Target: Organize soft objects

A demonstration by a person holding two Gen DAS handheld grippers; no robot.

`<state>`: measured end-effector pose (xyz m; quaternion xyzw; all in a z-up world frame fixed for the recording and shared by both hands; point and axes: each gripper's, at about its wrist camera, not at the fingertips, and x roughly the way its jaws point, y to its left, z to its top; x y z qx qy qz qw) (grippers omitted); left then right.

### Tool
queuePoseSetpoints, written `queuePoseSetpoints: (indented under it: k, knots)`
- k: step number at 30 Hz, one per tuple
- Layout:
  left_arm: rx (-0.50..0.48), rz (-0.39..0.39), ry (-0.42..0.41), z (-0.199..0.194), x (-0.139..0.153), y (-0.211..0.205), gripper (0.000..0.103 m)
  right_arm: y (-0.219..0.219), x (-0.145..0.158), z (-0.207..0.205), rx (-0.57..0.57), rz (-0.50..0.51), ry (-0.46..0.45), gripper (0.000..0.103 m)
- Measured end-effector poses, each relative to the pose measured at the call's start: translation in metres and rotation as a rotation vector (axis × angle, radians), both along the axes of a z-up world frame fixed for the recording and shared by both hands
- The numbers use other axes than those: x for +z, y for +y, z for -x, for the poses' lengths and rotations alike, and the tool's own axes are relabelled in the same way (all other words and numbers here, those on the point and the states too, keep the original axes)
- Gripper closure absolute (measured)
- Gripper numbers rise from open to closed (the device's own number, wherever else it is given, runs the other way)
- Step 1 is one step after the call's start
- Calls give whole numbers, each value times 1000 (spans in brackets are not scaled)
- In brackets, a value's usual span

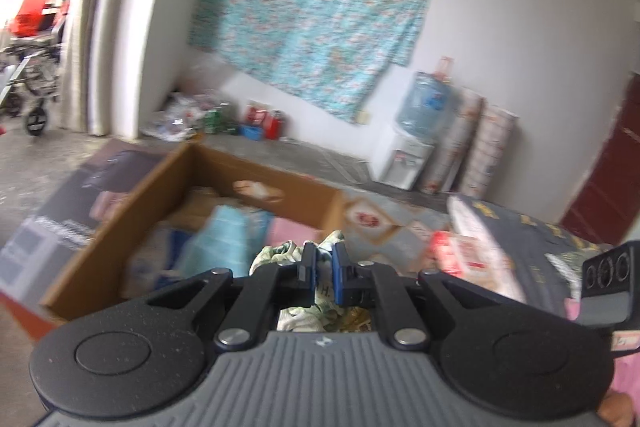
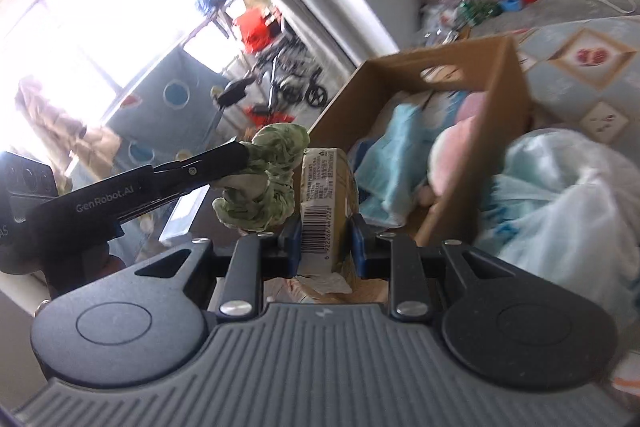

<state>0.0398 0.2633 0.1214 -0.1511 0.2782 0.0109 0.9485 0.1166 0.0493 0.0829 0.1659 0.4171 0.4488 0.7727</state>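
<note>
With the left tongs (image 1: 322, 277) pinching a green crumpled cloth (image 2: 266, 179) and the right tongs (image 2: 325, 247) clamping a barcoded soft packet (image 2: 324, 203), either may snag the cardboard box (image 2: 504, 99) rim at two o'clock and slip free.

My left gripper (image 1: 323, 277) and right gripper (image 2: 326, 241): black linkages, silver screws, blue pads, ribbed grey housing, "GenRobot.AI" lettering; possibly speckled dust.

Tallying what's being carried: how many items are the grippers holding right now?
2: a green patterned cloth in the left gripper; a barcoded packet in the right gripper.
</note>
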Motion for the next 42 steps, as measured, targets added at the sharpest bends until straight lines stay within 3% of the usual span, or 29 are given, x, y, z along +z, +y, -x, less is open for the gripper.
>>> queuePoseSetpoints:
  k: [7, 13, 25, 31, 36, 42]
  knots:
    - [123, -30, 92, -8, -28, 57, 94, 80, -9, -15, 87, 99, 57, 80]
    - [131, -37, 170, -24, -55, 87, 94, 123, -34, -39, 94, 170, 164, 79]
    - [163, -105, 287, -44, -101, 113, 93, 175, -102, -71, 139, 157, 426, 77]
    - [153, -111, 340, -47, -115, 118, 90, 189, -116, -66, 149, 280, 409, 70]
    - [144, -117, 358, -47, -122, 119, 89, 185, -101, -60, 145, 304, 320, 55]
    - [150, -127, 360, -47, -122, 117, 84, 173, -86, -59, 116, 299, 260, 53]
